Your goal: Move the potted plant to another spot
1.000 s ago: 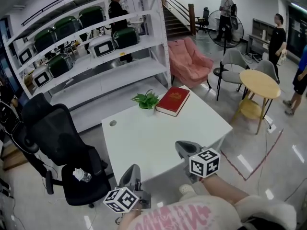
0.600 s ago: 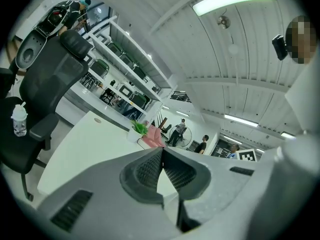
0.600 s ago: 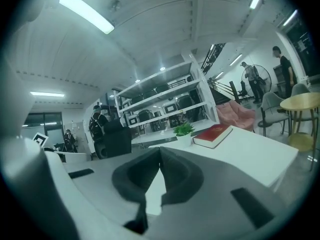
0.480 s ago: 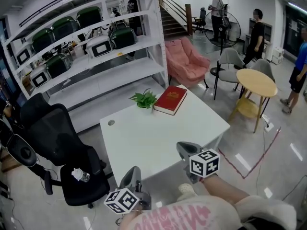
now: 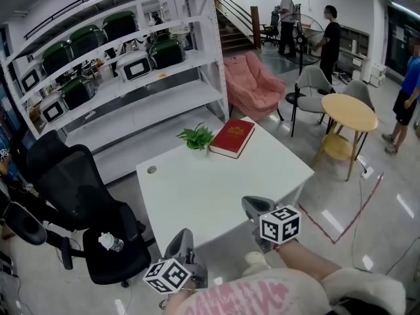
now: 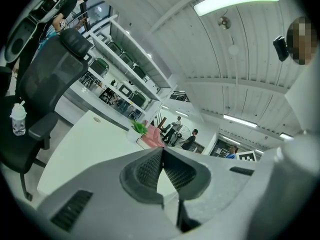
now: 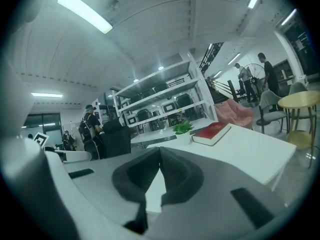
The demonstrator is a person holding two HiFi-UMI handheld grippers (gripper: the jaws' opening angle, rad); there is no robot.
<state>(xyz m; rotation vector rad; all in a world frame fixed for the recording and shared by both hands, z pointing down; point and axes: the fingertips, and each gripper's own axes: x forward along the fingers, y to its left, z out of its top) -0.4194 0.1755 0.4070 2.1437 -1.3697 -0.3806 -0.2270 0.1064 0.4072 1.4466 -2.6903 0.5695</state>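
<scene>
Both hands sit low against the person's body, arms bent. The left gripper [image 5: 183, 236] points about level at the bench's [image 5: 216, 189] near-left corner; the right gripper [image 5: 253, 203] tips slightly down over the middle of the near edge. White bench top lies open from the near edge to the far edge. A black chair [image 5: 79, 195] stands beside the left edge. The potted plant [image 5: 199, 138] stands midway along the far edge, just beside a red book [image 5: 231, 138] at the far-right corner, well apart from both grippers. Each gripper's fingers [image 6: 145, 169] are pressed together with nothing between them.
</scene>
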